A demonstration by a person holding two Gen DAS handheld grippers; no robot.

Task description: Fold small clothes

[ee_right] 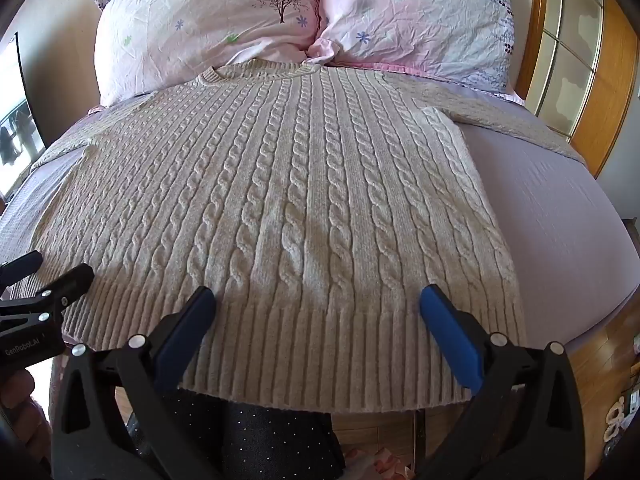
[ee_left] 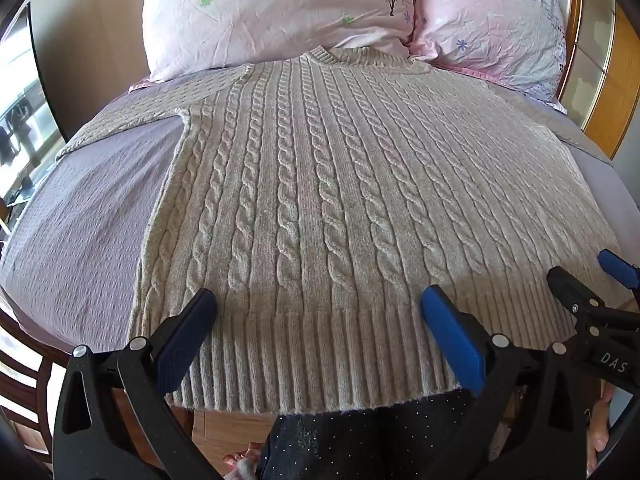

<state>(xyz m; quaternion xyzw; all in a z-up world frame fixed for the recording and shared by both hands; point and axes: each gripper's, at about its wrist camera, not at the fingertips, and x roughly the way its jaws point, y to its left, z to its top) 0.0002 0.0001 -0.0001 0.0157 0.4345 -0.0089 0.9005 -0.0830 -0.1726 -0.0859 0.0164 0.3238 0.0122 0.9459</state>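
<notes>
A beige cable-knit sweater [ee_left: 320, 184] lies flat on the bed, collar toward the pillows, ribbed hem hanging over the near bed edge; it also shows in the right wrist view [ee_right: 288, 184]. Both sleeves spread out sideways. My left gripper [ee_left: 318, 304] is open and empty, its fingers wide apart just above the hem's left half. My right gripper [ee_right: 318, 300] is open and empty above the hem's right half. The right gripper shows at the right edge of the left wrist view [ee_left: 588, 276], the left gripper at the left edge of the right wrist view [ee_right: 52, 268].
A lavender bedspread [ee_left: 80, 216] covers the bed. Two pink floral pillows [ee_left: 272, 12] [ee_right: 420, 20] lie at the head. A wooden wardrobe [ee_right: 580, 80] stands at the right. Wooden floor [ee_right: 600, 368] and the person's dark trousers [ee_left: 360, 440] are below.
</notes>
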